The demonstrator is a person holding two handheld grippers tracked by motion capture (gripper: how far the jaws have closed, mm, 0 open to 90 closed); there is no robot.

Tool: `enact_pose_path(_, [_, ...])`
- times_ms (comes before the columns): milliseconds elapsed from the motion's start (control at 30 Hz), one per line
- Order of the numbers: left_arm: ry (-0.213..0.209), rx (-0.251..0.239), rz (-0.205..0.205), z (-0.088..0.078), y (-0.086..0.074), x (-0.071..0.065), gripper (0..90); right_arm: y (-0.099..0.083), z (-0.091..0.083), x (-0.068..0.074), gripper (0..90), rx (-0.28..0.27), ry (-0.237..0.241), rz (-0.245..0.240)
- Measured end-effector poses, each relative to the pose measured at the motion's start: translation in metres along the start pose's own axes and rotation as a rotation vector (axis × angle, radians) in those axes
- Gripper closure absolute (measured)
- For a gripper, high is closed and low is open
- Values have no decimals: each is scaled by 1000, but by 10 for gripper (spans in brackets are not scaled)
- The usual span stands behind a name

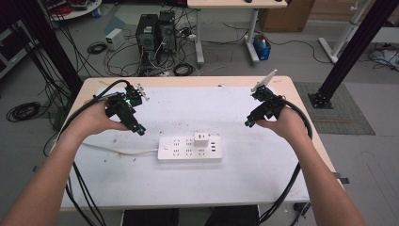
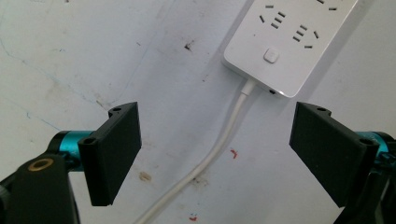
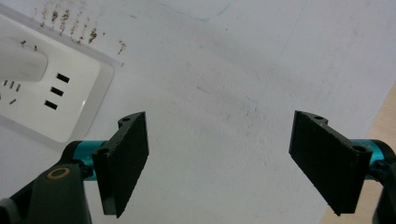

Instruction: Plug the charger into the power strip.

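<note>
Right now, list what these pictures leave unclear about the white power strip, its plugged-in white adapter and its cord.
- White plastic power strip: its far end is cut off by the top edge in the left gripper view.
- White cube-shaped adapter: its prongs are hidden in the socket in the high view; in the right gripper view it is blurred and cut by the left edge.
- White round cord: its far end passes under the person's left forearm.

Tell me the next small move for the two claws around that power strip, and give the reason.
Probably bring the right claw in toward the white adapter plugged into the power strip, while the left claw settles by the strip's cable end to steady it. Both claws are open with nothing between their jaws, each off one end of the strip, and the adapter sits nearer the right one.
</note>
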State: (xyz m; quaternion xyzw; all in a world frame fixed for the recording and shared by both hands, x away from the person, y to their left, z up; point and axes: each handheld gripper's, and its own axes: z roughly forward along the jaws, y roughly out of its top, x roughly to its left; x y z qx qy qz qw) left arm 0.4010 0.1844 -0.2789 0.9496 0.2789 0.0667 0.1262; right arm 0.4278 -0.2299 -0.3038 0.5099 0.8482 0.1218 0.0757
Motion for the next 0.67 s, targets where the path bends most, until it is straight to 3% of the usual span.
enact_pose_path(667, [10, 7, 6, 1, 6, -4, 168, -6, -3, -4, 194, -17, -11, -25])
